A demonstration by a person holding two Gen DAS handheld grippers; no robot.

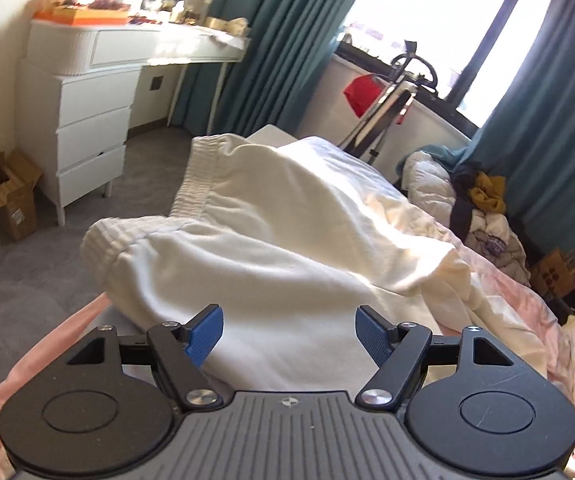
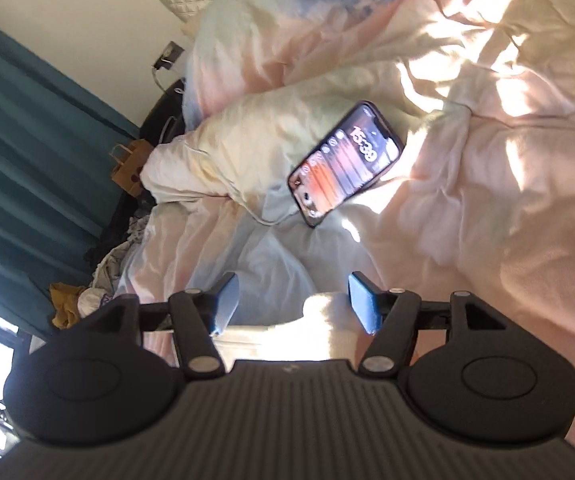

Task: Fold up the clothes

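Pink bedding (image 2: pixel 487 184) carries a phone (image 2: pixel 345 162) and white sweatpants (image 1: pixel 271 224) — both the left gripper (image 1: pixel 289 330) and right gripper (image 2: pixel 291 302) stand spread wide, gripping nothing.

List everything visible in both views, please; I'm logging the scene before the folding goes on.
white garment: 1, white, bunched on bed, ribbed band toward dresser
bedding: pink-cream, rumpled
phone: 1, black, screen lit, lying on bedding
dresser: 1, white, by the wall
curtains: teal, at window
cardboard box: 1, brown, on floor
clothes pile: mixed, beside bed
left gripper: open, over garment
right gripper: open, white cloth between fingers
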